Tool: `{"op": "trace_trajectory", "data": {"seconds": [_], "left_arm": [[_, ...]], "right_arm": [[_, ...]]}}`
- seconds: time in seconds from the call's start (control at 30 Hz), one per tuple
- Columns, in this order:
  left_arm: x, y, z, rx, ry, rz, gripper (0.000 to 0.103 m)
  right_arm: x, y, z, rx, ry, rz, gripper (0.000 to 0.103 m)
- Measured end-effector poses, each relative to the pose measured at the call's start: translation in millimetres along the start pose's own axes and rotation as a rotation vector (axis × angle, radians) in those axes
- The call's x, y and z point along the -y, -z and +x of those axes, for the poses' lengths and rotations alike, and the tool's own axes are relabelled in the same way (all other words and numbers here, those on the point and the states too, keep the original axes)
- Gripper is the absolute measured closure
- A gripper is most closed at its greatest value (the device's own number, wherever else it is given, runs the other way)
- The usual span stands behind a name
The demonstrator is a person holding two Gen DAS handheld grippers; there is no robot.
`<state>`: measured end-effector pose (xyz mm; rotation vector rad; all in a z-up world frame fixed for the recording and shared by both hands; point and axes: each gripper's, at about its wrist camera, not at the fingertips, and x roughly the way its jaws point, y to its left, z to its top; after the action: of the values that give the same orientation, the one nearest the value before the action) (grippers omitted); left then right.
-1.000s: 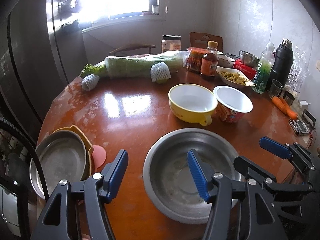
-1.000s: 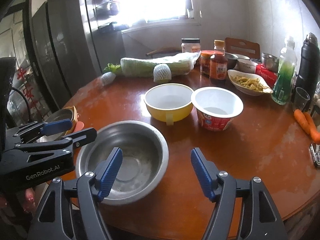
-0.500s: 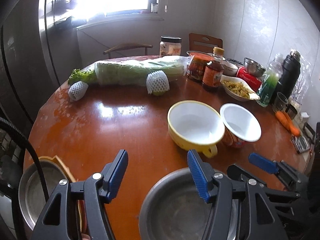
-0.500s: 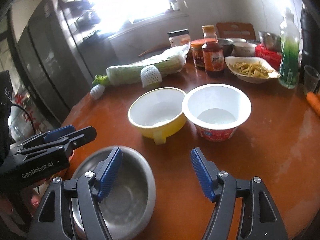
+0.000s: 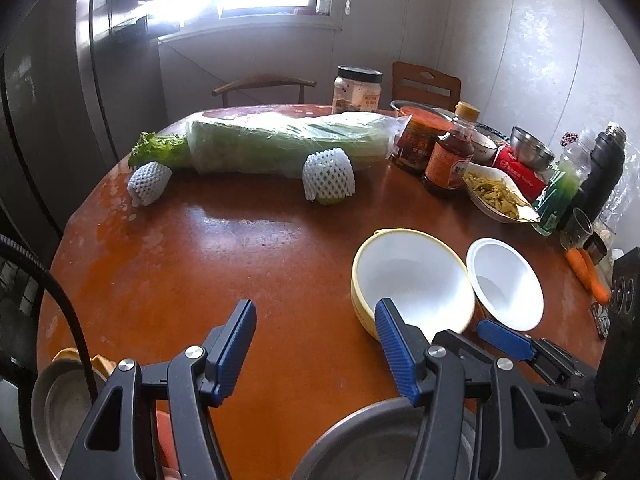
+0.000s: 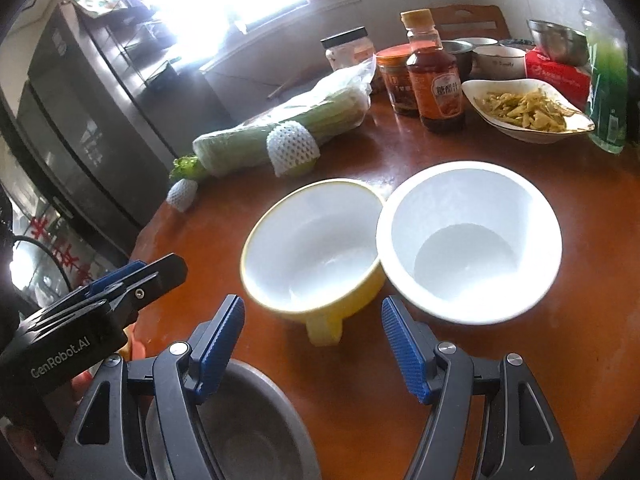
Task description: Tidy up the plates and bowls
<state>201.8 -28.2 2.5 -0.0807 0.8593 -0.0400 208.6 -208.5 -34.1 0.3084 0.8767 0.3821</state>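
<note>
Sunlight from a far window is falling across a round reddish-brown worktop point(image 5: 248, 264) that is carrying dishes and groceries. Near the middle, a yellow bowl point(image 6: 316, 248) with a white inside is sitting with its rim touching a white paper bowl point(image 6: 468, 240) on its right. At the near edge a steel bowl point(image 6: 248, 420) is lying just under the tools, and at the far left edge another steel dish point(image 5: 60, 404) is resting on a yellow plate point(image 5: 70, 356). The left tool point(image 5: 314, 344) is hanging over the worktop with its blue pads wide apart and gripping nothing. The right tool point(image 6: 312, 344) is also standing apart and empty, pointing at the handle of the yellow bowl. Farther back, a bagged cabbage point(image 5: 288, 144) is lying beside two fruits in white foam netting point(image 5: 328, 176), and to the right a sauce bottle point(image 6: 436, 76), jars, a dish of noodles point(image 6: 528, 110) and a green bottle point(image 6: 608, 88) are crowding the far side.
</note>
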Motion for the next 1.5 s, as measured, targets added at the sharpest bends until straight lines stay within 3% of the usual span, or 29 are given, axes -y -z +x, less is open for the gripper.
{"op": "trace_trajectory", "data": {"seconds": [0.4,0.6,0.7,0.83,0.9,1.5], "left_arm": [[1.7,-12.0,39.5,-0.077,0.011,-0.013,0.042],[2.1,-13.2,59.0,-0.123,0.060,-0.033,0.043],[3.8,-11.3,69.4,-0.163,0.087,-0.047,0.052],[9.2,-10.9,74.3,-0.185,0.129,-0.040,0.076],[10.9,-10.3,73.5,-0.183,0.125,-0.035,0.078],[-3.8,-13.1,15.9,-0.068,0.089,-0.028,0.078]], "right_arm": [[13.1,-22.6,21.1,-0.010,0.021,-0.008,0.031],[10.4,-22.4,28.7,-0.015,0.041,-0.071,0.043],[11.5,-22.2,31.6,-0.020,0.049,-0.090,0.048],[8.5,-20.8,34.1,-0.028,0.056,-0.119,0.053],[5.9,-20.3,34.8,-0.035,0.040,-0.124,0.058],[-32.7,-17.1,7.0,0.029,0.023,-0.206,0.058]]}}
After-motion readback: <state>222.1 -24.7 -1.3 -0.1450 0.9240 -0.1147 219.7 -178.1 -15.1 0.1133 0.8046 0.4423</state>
